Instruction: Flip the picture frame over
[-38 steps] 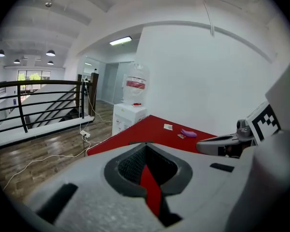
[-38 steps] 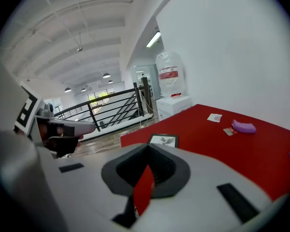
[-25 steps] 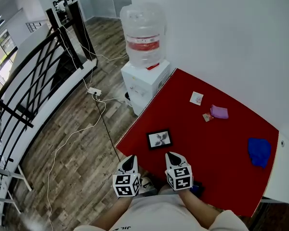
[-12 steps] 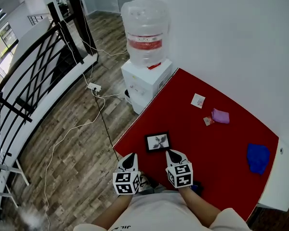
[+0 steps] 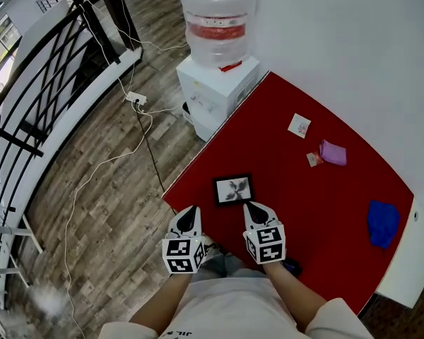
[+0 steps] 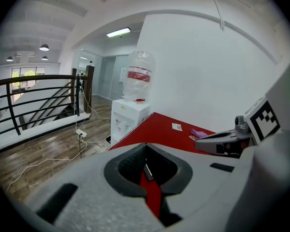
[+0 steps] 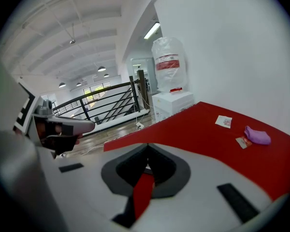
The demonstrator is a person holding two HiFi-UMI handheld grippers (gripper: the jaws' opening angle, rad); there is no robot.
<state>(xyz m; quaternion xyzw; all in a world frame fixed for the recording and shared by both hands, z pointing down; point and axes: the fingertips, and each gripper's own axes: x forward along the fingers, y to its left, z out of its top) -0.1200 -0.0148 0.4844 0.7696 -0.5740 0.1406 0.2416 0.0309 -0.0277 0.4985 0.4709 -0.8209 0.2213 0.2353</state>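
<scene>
Frame lies just ahead — between left gripper and right gripper.

The left gripper and right gripper have moved forward. Their tips now lie just beside the picture frame.

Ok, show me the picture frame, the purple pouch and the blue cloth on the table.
picture frame [image 5: 233, 189], head view, on the middle of its picture.
purple pouch [image 5: 333, 152], head view, on its middle.
blue cloth [image 5: 382, 222], head view, on the centre of the bunched fabric.
</scene>
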